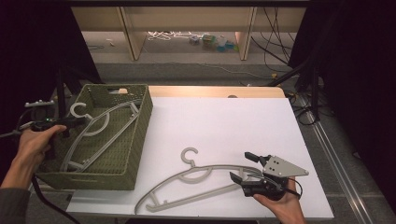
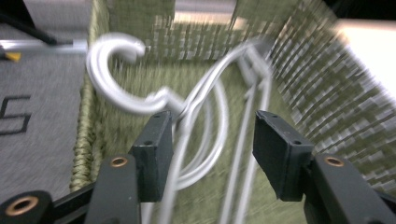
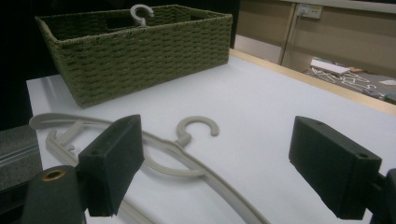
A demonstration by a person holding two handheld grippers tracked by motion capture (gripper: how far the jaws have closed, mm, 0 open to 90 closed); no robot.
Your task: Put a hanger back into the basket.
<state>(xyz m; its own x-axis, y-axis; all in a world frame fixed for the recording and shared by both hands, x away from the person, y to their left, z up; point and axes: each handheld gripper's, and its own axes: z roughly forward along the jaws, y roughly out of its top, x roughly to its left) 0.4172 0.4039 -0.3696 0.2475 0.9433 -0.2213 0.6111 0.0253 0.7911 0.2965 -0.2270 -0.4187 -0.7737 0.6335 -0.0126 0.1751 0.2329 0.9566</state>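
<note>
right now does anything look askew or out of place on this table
One hanger sits tilted in the green basket, its hook poking above the left rim. A second hanger lies loose on the table, beside the open right tongs.

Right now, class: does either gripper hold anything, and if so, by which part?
Nothing is held. The left gripper is open around the hanger in the basket; the right gripper is open over the hanger on the table.
</note>
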